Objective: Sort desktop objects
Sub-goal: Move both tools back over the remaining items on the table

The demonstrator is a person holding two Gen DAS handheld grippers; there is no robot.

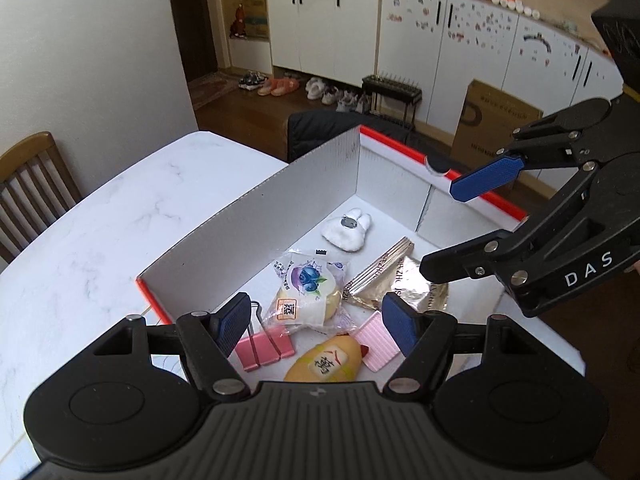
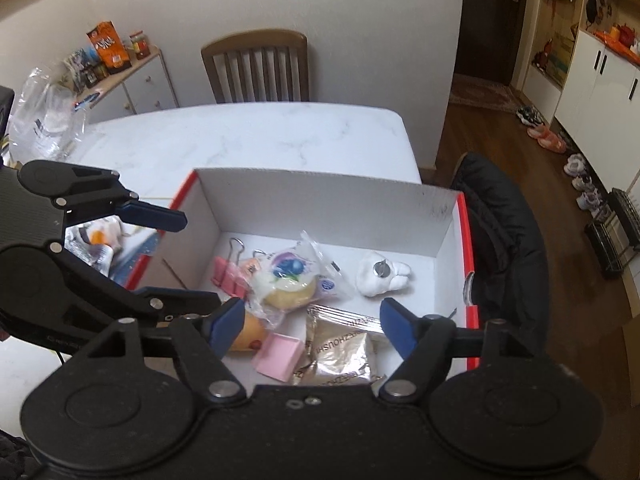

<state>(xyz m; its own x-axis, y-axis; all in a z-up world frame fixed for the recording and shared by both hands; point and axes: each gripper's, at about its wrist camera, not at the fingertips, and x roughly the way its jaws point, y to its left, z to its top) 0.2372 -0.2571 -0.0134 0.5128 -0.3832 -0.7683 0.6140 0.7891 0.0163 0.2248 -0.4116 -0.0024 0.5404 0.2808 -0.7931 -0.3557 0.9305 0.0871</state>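
Both grippers are hanging over the white cardboard box with the red rim (image 1: 304, 196), which is sitting on the white marbled table (image 1: 120, 208), and both are standing with their jaws spread wide and nothing between them. The left gripper (image 1: 316, 322) is hovering above the near end of the box; the right gripper (image 2: 312, 326) is hovering above the opposite side.

Inside the box, the sorted things are lying crowded together: a clear-wrapped round pastry with a blueberry label (image 1: 306, 294), a pink metal binder clip (image 1: 264, 346), a yellow oval squeeze toy with a printed face (image 1: 326, 362), a small pink ridged tray (image 1: 378, 340), a gold foil sachet (image 2: 340, 354) and a white plush rabbit charm (image 2: 380, 274). More loose items, seemingly wrappers, are waiting on the table outside the box wall in the right wrist view, though the left gripper is hiding most of them.

The main risk is the two open grippers colliding, since both are working the same cramped box. A finger could also be catching the thin box wall and dragging the box along, or snagging the pastry's loose wrapper and lifting neighbours with it.

The binder clip's long axis is running from its pink body to its wire handles, which are pointing toward the far long wall. The gold sachet is lying flat, its long axis slanting across the floor.
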